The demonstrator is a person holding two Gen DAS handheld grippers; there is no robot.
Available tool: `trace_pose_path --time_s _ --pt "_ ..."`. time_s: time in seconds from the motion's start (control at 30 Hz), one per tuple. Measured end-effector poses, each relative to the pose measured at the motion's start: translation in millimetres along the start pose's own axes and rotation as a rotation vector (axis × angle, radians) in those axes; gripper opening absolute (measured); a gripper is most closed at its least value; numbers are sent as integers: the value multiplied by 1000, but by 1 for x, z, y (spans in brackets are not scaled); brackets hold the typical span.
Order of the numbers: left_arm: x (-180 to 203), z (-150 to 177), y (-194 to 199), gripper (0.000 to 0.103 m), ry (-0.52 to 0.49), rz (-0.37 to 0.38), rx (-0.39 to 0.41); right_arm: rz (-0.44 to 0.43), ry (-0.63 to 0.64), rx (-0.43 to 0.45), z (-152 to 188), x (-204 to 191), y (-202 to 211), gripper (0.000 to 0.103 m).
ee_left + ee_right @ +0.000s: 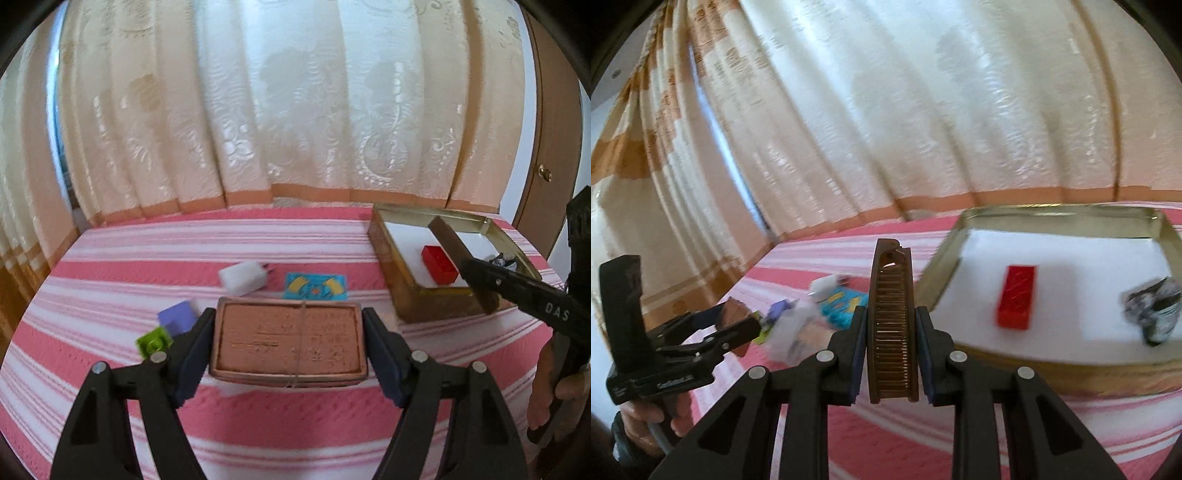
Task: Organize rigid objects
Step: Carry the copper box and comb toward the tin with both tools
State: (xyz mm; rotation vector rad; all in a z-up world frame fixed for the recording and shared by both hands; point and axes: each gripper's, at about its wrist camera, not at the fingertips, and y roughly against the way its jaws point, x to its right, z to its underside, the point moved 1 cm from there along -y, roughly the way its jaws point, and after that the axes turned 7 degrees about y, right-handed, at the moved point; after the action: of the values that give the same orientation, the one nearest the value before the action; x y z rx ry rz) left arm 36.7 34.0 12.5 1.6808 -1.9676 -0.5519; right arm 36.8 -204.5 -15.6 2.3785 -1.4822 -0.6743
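My left gripper is shut on a flat copper-brown rectangular case and holds it just above the pink striped cloth. My right gripper is shut on a brown comb, held upright on its edge beside the open gold tin. The tin stands at the right with a red block and a crumpled black-and-white piece on its white lining. The comb shows over the tin in the left wrist view.
A white charger, a blue-and-yellow card, a purple block and a green brick lie on the pink striped cloth. A cream curtain hangs behind. A wooden door is at the right.
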Motion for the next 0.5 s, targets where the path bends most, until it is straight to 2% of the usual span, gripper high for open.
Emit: trace_pose_path --time_s 0.23,0.5 --pt "38 -14 -18 77 -28 47 13 81 -53 45 -8 32 8 27" --pt "66 -20 -27 77 -65 68 14 96 -61 60 -10 41 13 27"
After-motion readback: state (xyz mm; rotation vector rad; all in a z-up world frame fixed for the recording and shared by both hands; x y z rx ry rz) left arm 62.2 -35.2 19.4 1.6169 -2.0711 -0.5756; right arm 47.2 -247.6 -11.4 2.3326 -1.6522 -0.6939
